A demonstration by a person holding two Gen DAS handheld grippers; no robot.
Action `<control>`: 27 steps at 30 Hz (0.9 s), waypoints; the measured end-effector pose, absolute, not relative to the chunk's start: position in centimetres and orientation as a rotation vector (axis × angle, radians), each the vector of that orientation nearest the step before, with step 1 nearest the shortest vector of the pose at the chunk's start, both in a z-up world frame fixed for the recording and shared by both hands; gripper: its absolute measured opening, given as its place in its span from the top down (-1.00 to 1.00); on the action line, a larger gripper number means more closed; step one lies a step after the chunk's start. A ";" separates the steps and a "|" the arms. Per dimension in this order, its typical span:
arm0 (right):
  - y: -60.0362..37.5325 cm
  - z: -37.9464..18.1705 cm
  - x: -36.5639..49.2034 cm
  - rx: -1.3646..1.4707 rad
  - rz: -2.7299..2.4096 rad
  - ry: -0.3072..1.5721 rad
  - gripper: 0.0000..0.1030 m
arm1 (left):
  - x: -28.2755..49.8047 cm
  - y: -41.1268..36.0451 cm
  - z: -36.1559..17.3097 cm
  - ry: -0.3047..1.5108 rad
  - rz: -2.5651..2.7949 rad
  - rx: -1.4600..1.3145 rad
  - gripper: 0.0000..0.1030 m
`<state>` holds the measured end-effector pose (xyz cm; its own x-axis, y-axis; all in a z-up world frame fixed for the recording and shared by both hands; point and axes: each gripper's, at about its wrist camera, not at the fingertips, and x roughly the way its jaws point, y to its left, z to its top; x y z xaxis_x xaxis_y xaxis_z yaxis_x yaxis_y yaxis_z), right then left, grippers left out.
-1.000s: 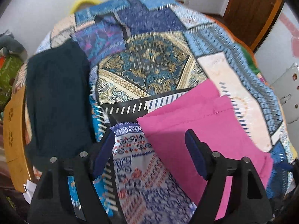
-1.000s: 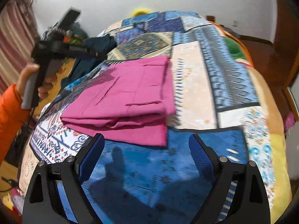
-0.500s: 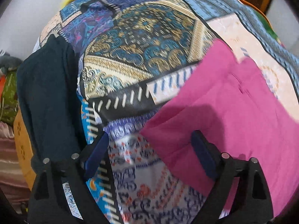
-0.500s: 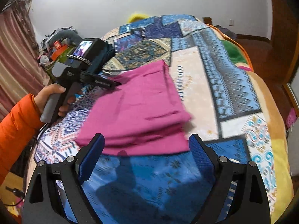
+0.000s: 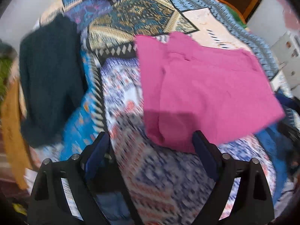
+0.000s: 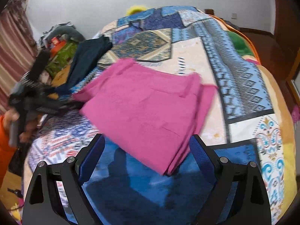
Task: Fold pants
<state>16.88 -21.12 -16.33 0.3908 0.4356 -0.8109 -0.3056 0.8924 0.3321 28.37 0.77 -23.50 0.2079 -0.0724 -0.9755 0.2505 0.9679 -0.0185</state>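
Both tools spread, right tool (image 6: 146, 146) closing, pink pants (image 6: 150, 110) now rotated, nearer it, left tool (image 5: 150, 144) shifted.

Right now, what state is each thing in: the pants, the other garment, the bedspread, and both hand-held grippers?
Pink pants: folded into a layered stack, lying flat on the bedspread, not gripped.
Dark garment: lying loosely near the bed's edge, apart from the pants.
Bedspread: spread over the bed.
Left hand-held gripper: open, nothing between its pads.
Right hand-held gripper: jaws closing, the pants' near corner between them, pads not yet pressing.
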 end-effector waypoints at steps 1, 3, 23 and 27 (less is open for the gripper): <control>-21.5 -16.6 17.1 0.129 0.461 1.078 -0.56 | 27.8 0.6 -23.3 1.332 -0.227 0.155 -0.77; -21.9 -17.3 17.7 0.110 0.450 1.105 -0.36 | 26.8 0.3 -22.9 1.316 -0.232 0.139 -0.76; -21.6 -18.5 19.6 0.025 0.456 1.136 0.14 | 26.4 0.9 -22.3 1.202 -0.151 0.144 0.22; -21.9 -19.0 19.7 0.003 0.472 1.152 0.21 | 26.1 1.5 -22.5 1.204 -0.136 0.143 0.18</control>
